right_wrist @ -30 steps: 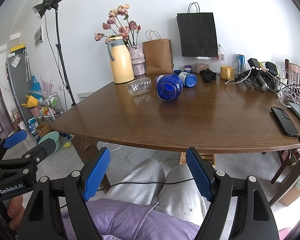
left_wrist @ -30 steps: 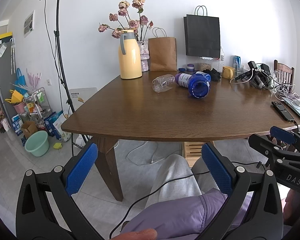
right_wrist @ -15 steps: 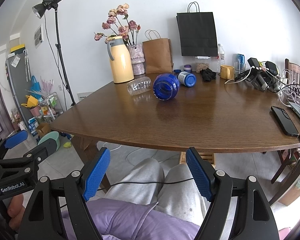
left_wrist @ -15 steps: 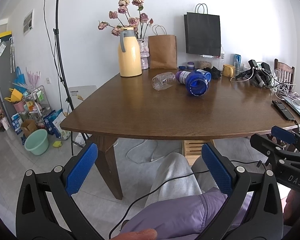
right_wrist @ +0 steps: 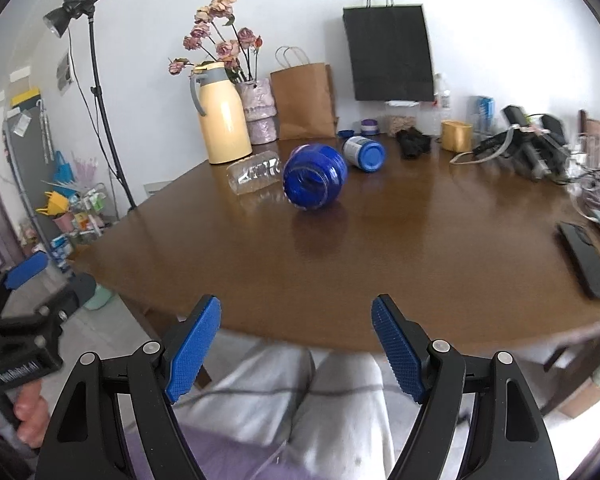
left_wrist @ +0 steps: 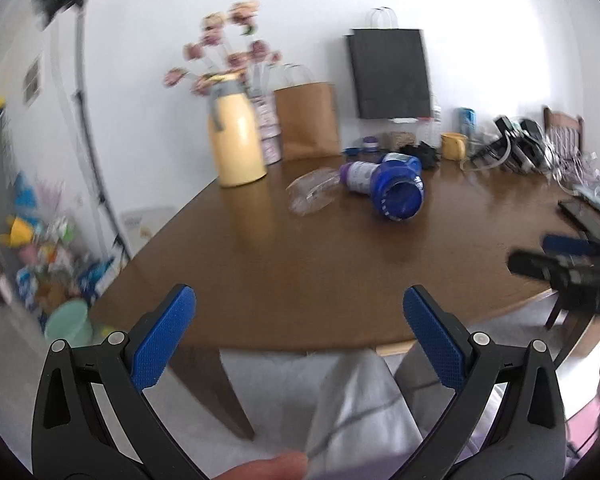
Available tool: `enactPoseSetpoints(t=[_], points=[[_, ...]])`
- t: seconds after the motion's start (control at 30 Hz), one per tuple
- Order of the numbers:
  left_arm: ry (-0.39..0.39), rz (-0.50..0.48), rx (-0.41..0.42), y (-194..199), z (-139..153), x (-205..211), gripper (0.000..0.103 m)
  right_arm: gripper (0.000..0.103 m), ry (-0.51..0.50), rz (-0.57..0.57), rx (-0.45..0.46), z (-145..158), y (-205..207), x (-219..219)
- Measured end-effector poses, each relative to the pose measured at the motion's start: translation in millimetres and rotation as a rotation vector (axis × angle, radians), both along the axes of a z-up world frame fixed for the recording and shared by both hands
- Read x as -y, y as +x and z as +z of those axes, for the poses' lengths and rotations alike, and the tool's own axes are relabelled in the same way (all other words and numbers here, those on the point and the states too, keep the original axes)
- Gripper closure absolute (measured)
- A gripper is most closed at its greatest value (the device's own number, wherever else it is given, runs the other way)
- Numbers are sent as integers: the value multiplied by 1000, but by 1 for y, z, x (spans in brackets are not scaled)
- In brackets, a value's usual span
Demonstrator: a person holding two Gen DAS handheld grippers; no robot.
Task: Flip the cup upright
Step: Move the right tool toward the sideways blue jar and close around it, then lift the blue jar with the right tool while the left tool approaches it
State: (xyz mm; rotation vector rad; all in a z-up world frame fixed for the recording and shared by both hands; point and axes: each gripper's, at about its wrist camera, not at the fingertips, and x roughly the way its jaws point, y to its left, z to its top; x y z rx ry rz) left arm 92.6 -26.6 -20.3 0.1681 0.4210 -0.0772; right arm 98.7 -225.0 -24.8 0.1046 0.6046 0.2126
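Note:
A blue cup lies on its side on the brown table, its open mouth turned toward me; it also shows in the left wrist view. My left gripper is open and empty, held at the table's near edge. My right gripper is open and empty, also at the near edge, well short of the cup. The right gripper also shows at the right of the left wrist view.
A clear bottle and a white jar with a blue lid lie beside the cup. A yellow jug, paper bags, a yellow mug and cables stand at the back. A phone lies at right.
Both grippers have risen and moved forward toward the table; the tabletop now fills more of each view. The cup has not moved on the table. Both jaws stay open.

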Motion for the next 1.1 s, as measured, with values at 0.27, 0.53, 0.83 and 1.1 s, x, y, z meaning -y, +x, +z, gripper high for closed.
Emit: enactPoseSetpoints(t=[0.27,0.53,0.83,1.1], points=[[-67,-113,-102,87,2,13,0,22,55,31,-124,0,115,15],[-129,-106,-152,153,15,10,0,22,62,-7,-165,8,195,15],[-66,-130,-127,187,18,14,0,22,49,-108,-250,9,261,9],[-67,-279,-162,208,17,26,0,16,31,-25,-407,0,312,13]])
